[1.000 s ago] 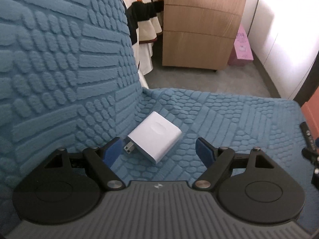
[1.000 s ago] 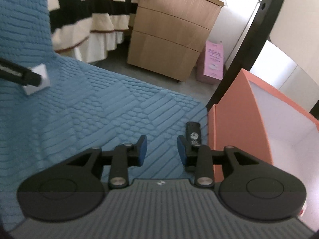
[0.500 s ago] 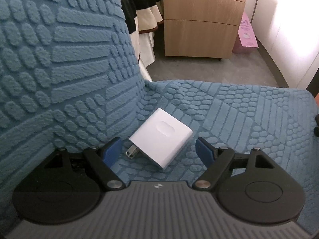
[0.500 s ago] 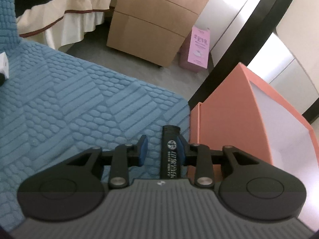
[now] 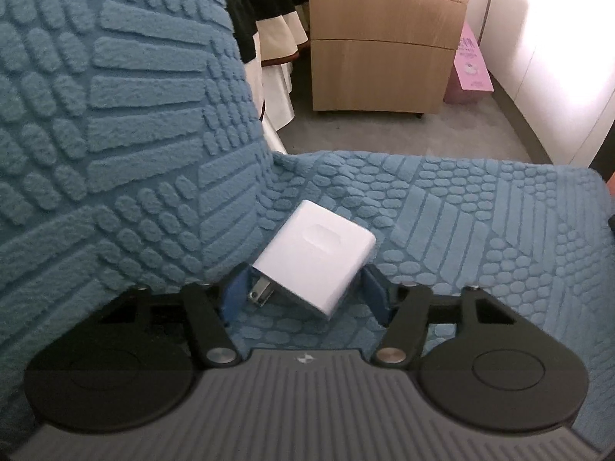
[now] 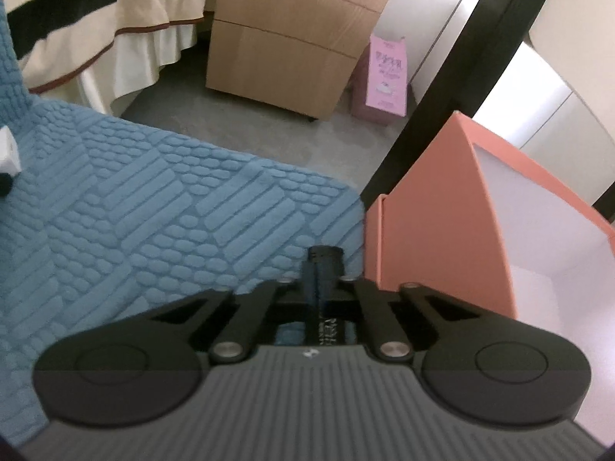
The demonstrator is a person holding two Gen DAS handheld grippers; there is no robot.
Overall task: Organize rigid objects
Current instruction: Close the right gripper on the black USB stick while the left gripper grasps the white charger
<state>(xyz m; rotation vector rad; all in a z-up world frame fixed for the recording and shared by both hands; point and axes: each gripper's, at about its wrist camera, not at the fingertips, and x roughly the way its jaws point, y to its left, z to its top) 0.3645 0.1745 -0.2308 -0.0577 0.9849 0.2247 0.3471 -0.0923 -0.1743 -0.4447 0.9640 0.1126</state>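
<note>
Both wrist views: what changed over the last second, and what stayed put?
The left gripper came in around the white charger; its fingers have just been closing and now press its sides. The right gripper slid over to the black stick by the orange box and has just closed on it. Charger, stick and box all lie where they did on the blue cover.

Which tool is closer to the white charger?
Left. The left tool has just closed around the white charger on the blue sofa cover. The right tool is far across the seat, shut on a black stick.
</note>
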